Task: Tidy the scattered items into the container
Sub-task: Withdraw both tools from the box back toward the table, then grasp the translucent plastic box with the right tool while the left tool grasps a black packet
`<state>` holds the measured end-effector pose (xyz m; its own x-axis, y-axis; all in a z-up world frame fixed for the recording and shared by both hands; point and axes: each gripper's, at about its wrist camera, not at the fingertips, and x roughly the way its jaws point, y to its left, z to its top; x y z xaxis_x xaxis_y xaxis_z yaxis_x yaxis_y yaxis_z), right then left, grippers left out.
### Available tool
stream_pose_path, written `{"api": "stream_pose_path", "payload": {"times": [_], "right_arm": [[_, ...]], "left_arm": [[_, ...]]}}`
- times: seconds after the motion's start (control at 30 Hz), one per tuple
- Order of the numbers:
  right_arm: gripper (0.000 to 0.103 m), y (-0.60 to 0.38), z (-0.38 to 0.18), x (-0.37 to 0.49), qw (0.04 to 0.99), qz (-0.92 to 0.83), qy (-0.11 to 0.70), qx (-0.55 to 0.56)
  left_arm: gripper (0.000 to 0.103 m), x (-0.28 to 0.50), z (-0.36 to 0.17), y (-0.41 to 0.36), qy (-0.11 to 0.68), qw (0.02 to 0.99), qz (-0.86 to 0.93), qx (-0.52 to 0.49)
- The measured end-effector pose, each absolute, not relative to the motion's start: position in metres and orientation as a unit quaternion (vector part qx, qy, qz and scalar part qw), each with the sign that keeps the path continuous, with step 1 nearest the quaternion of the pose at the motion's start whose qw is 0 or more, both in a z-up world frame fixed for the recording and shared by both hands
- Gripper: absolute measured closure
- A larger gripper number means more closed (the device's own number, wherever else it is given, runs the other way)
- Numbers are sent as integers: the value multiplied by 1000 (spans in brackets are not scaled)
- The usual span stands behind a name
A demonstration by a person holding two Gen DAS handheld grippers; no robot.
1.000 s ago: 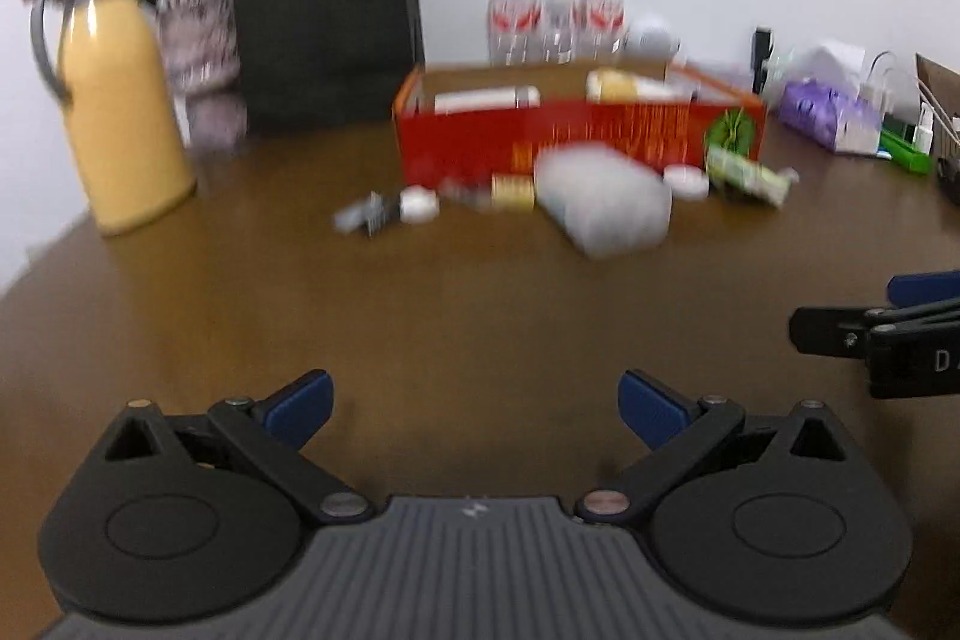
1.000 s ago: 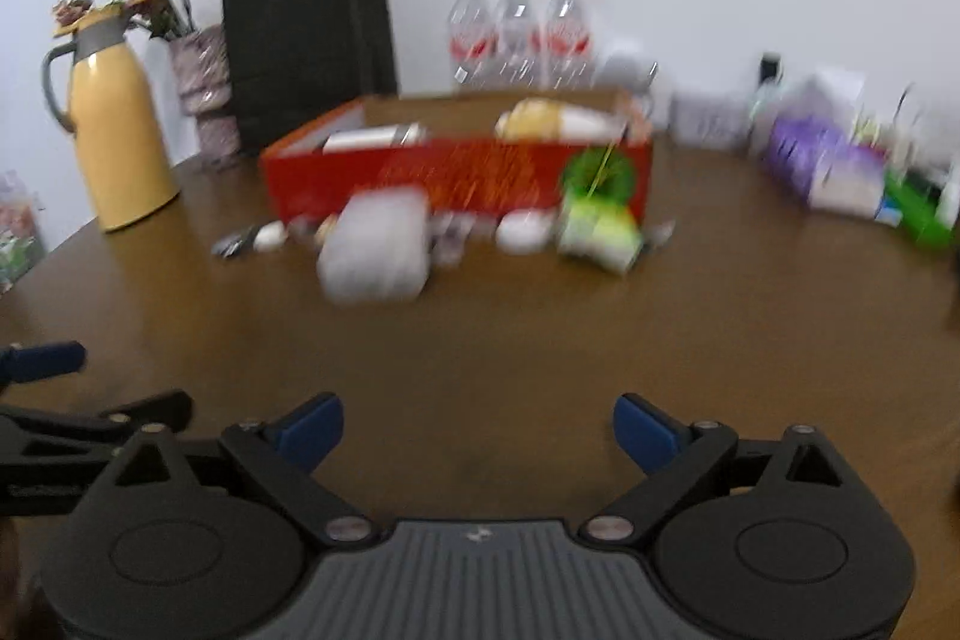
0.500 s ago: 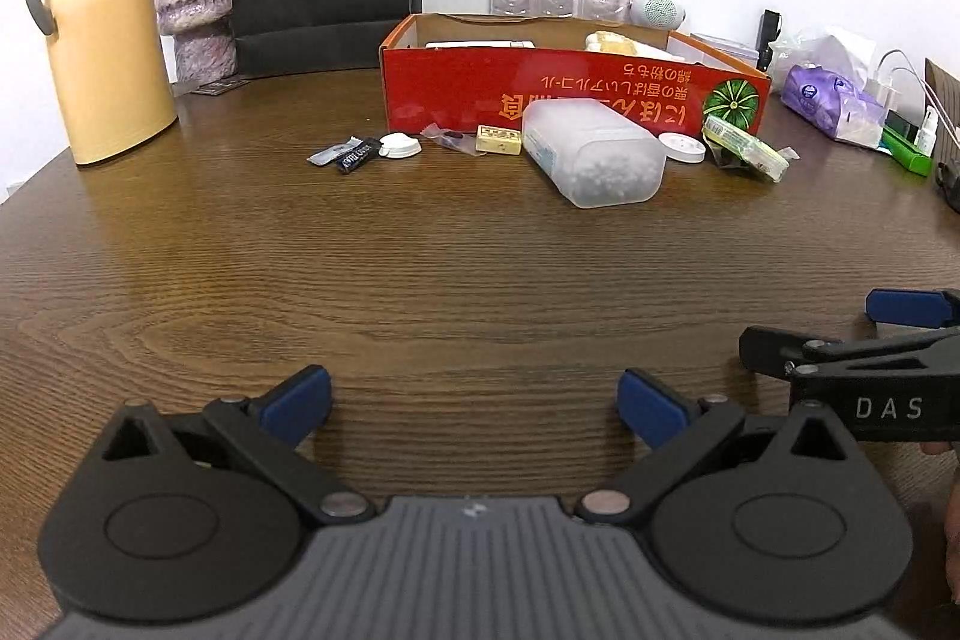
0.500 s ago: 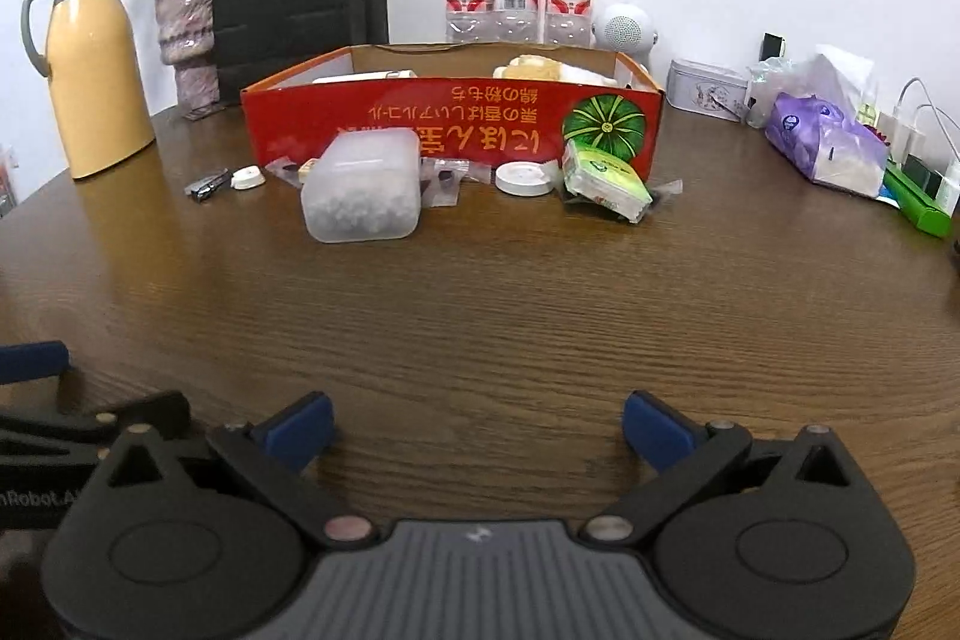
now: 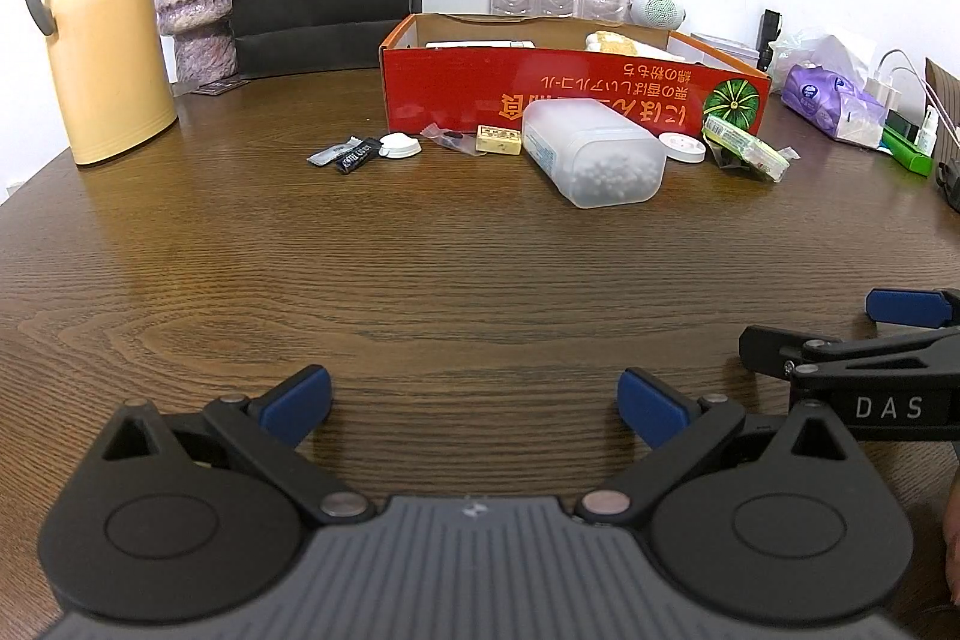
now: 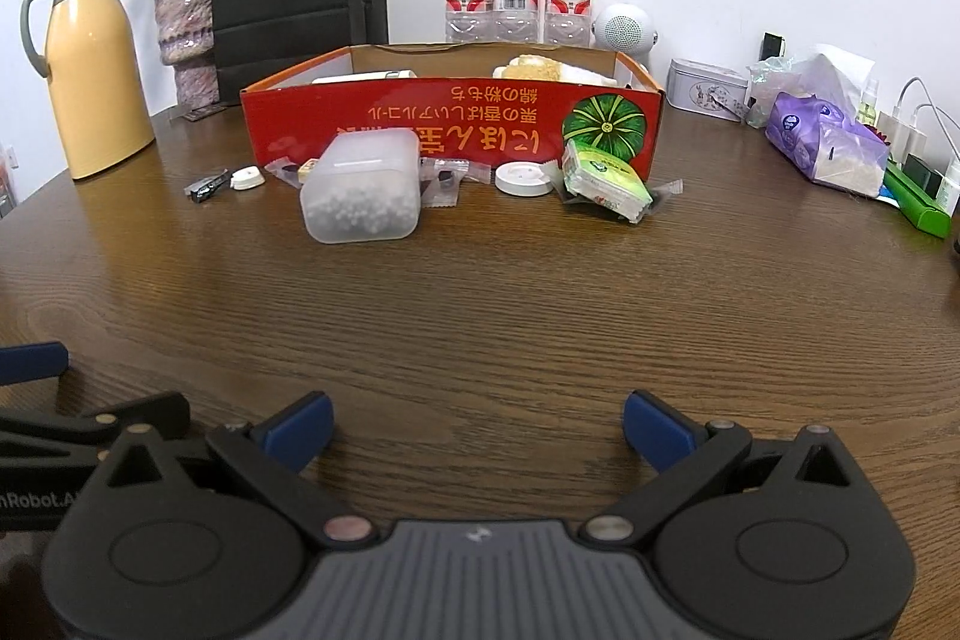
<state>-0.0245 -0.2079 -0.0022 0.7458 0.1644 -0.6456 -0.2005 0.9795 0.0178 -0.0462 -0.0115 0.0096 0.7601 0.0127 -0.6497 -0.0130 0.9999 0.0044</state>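
While both views were smeared with motion blur a second ago, they now read sharp, and framing barely differs from half a second back: the cameras have settled. Nothing among the clutter has shifted between pictures.

Left tongs (image 5: 474, 400) spread wide, empty, low over the worktop (image 5: 420, 280). Right tongs (image 6: 477, 418) same: wide, nothing between the tips, well short of the items. Each shows at the edge of the other's view, so they sit side by side.

Red box (image 6: 450, 124) stands at the far middle of the worktop, already holding a couple of things; contents partly hidden by its front wall. Scattered just in front of it, left to right in the right wrist view: dark sachets (image 6: 207, 187), small white disc (image 6: 247, 178), clear wrapped sweets (image 6: 444, 181), frosted tub (image 6: 363, 187) of white beads lying on its side, white round lid (image 6: 523, 178), green snack pack (image 6: 606, 181).

Judgement: settling means the reach-out hasn't started; no loose item is picked yet, so the tidying of this row is all ahead. The tub looks wide for the tongs; small flat pieces may need a low pinch.
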Motion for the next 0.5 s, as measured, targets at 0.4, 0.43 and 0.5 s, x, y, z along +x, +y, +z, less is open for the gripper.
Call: {"api": "stream_pose_path", "payload": {"times": [0.4, 0.43, 0.5], "right_arm": [[0, -208, 0, -23, 934, 93, 344, -26], [1, -207, 3, -22, 935, 88, 342, -29], [1, -202, 15, -22, 949, 96, 296, -49]], "left_arm": [[0, -37, 14, 2, 337, 940, -47, -6], [0, -28, 20, 10, 336, 940, -64, 0], [0, -6, 36, 30, 311, 947, -72, 22]]}}
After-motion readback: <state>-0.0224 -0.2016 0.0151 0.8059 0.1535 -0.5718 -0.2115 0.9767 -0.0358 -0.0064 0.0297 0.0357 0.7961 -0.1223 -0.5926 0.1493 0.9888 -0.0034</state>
